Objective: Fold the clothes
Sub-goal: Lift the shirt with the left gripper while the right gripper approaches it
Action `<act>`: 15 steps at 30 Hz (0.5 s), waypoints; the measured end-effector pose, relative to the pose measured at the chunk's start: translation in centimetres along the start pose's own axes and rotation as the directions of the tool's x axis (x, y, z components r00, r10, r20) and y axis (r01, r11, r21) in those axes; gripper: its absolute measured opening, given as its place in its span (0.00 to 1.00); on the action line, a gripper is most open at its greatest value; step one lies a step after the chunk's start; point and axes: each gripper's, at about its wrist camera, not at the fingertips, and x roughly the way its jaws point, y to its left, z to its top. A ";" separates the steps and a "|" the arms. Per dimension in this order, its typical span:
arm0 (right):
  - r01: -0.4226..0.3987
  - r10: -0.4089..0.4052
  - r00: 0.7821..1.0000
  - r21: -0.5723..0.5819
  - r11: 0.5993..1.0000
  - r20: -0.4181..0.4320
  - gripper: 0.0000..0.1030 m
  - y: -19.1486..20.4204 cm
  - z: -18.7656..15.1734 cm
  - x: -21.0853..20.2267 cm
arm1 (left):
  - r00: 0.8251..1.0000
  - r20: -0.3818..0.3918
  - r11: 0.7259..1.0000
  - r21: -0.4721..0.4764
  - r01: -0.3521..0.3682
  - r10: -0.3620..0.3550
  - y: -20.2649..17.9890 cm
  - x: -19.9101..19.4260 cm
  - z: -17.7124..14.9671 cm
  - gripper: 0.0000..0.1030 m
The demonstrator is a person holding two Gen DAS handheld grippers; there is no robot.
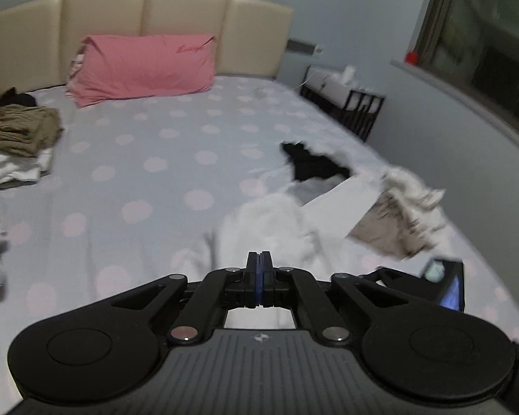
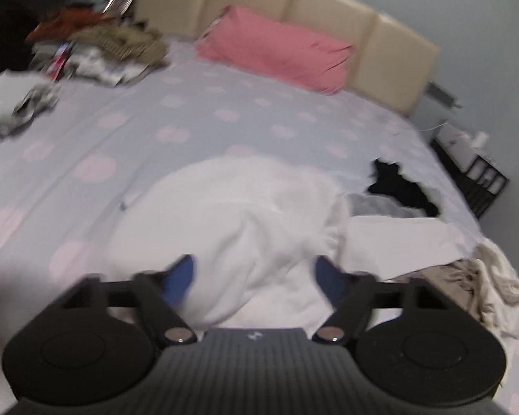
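Note:
A white garment [image 1: 266, 221] lies bunched on the dotted lilac bed sheet [image 1: 148, 173]. My left gripper [image 1: 259, 259] hovers over its near end with the blue pads pressed together, and the white cloth seems drawn up to the tips. In the right wrist view the same white garment [image 2: 252, 214] humps up in front of my right gripper [image 2: 254, 276]. Its blue fingers [image 2: 180, 278] stand apart with a fold of the cloth between them. That view is blurred, so I see no firm pinch.
A pink pillow [image 1: 145, 65] leans on the beige headboard [image 1: 187, 27]. Piled clothes [image 1: 17, 138] sit at the left edge. A black garment [image 1: 311, 162], a folded white piece [image 1: 342, 200] and brownish cloth [image 1: 394, 228] lie right. A dark nightstand [image 1: 349, 103] flanks the bed.

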 end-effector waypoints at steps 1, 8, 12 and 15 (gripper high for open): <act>-0.022 0.022 0.999 -0.006 1.000 -0.032 0.21 0.1 0.1 0.9 | 1.000 -0.011 1.000 0.008 -0.023 0.023 0.3 -0.1 -0.2 0.00; -0.124 0.132 0.984 0.070 0.990 -0.120 0.04 0.0 -0.1 3.7 | 0.997 -0.060 0.996 -0.075 -0.045 0.040 2.5 0.6 -3.1 0.00; -0.134 0.147 0.982 0.112 0.985 -0.117 0.04 -1.1 -0.2 3.6 | 0.993 -0.113 0.995 -0.082 -0.051 0.041 2.8 2.8 -4.9 0.00; -0.126 0.140 0.985 0.138 0.982 -0.100 0.04 -1.7 -0.7 2.7 | 0.990 -0.138 0.997 -0.078 -0.029 0.018 2.3 4.5 -5.9 0.00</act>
